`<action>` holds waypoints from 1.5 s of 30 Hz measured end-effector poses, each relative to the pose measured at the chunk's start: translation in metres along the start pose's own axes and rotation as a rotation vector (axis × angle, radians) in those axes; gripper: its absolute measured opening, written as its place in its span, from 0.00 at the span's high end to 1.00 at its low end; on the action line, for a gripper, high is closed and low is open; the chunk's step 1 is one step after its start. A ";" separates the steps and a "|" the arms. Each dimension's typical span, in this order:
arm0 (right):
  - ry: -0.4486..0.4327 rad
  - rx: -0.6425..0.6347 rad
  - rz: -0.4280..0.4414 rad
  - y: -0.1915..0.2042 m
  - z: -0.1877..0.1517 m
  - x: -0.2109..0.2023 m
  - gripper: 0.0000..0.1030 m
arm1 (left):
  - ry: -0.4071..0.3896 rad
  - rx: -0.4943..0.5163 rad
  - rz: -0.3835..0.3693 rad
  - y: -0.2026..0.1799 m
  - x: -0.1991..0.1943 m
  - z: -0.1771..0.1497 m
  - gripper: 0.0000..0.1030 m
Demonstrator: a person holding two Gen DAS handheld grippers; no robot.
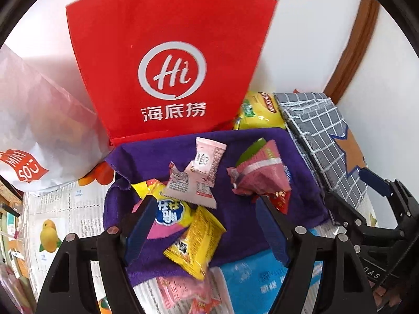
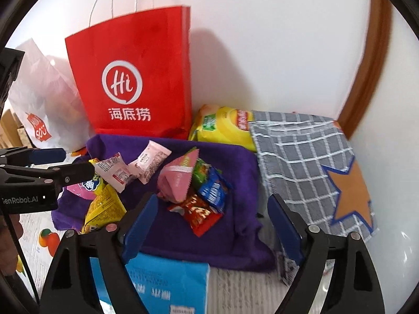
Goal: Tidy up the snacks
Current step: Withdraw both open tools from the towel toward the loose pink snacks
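A purple cloth (image 1: 248,157) carries a loose heap of small snack packets. Two pale pink packets (image 1: 207,162) and a crumpled pink one (image 1: 262,175) lie in its middle. My left gripper (image 1: 207,225) is open above the cloth's near edge, with a yellow packet (image 1: 199,246) lying loose below the gap, untouched by the pads. In the right wrist view, my right gripper (image 2: 213,225) is open over the purple cloth (image 2: 235,162). Just beyond its fingers lie a red packet (image 2: 199,214) and a blue packet (image 2: 213,193). The left gripper (image 2: 70,163) reaches in from the left.
A red paper bag (image 1: 170,65) and a white bag (image 1: 34,130) stand against the wall behind the cloth. A yellow crisp bag (image 2: 222,128) lies beside a grey checked fabric box (image 2: 301,151) on the right. A blue carton (image 2: 167,285) sits near me on printed paper (image 1: 65,209).
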State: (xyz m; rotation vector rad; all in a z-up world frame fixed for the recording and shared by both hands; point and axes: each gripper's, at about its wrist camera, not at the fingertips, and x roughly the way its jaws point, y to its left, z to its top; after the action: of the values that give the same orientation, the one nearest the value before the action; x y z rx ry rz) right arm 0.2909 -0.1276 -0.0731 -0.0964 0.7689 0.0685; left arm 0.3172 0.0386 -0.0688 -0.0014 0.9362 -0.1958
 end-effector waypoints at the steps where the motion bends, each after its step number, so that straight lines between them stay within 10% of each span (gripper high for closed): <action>1: -0.001 0.008 -0.018 -0.001 -0.002 -0.006 0.15 | -0.004 0.005 0.004 -0.003 -0.003 -0.002 0.24; 25: -0.062 0.058 0.110 -0.003 -0.056 -0.065 0.14 | -0.118 -0.037 0.075 0.024 -0.081 -0.077 0.24; 45: -0.022 0.034 0.232 0.006 -0.101 -0.048 0.23 | 0.040 -0.140 0.073 0.049 -0.014 -0.125 0.25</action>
State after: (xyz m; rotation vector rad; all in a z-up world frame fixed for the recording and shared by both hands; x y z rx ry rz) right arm 0.1863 -0.1343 -0.1126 0.0264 0.7569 0.2766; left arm 0.2171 0.0992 -0.1364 -0.0923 0.9868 -0.0625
